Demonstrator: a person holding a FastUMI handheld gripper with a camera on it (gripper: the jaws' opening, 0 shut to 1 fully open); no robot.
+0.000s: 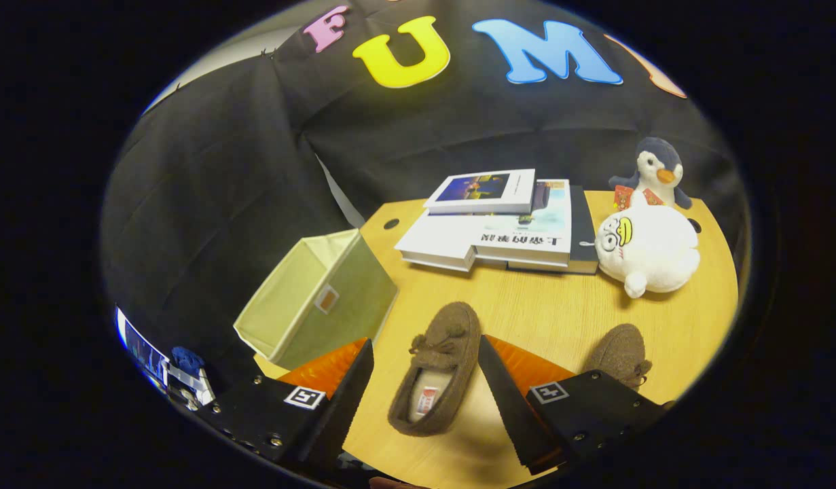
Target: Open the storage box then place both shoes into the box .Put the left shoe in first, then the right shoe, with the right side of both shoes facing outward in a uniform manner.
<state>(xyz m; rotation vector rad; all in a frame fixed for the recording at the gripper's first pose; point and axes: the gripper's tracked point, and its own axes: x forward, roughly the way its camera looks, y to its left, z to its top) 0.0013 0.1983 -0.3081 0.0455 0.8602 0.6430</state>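
A brown fuzzy slipper (437,367) lies on the wooden table (553,312), toe pointing away, between my spread fingers. My gripper (424,390) is open and hovers above it, neither finger touching it. A second brown slipper (618,353) lies to the right, partly hidden behind the right finger (509,401). The pale green fabric storage box (319,299) stands at the table's left edge, just beyond the left finger (346,401), with its top open and nothing visible inside.
A stack of books (492,224) lies at the back of the table. To its right sit a white plush toy (648,251) and a small penguin plush (655,173). Black cloth walls close the booth behind and to the left.
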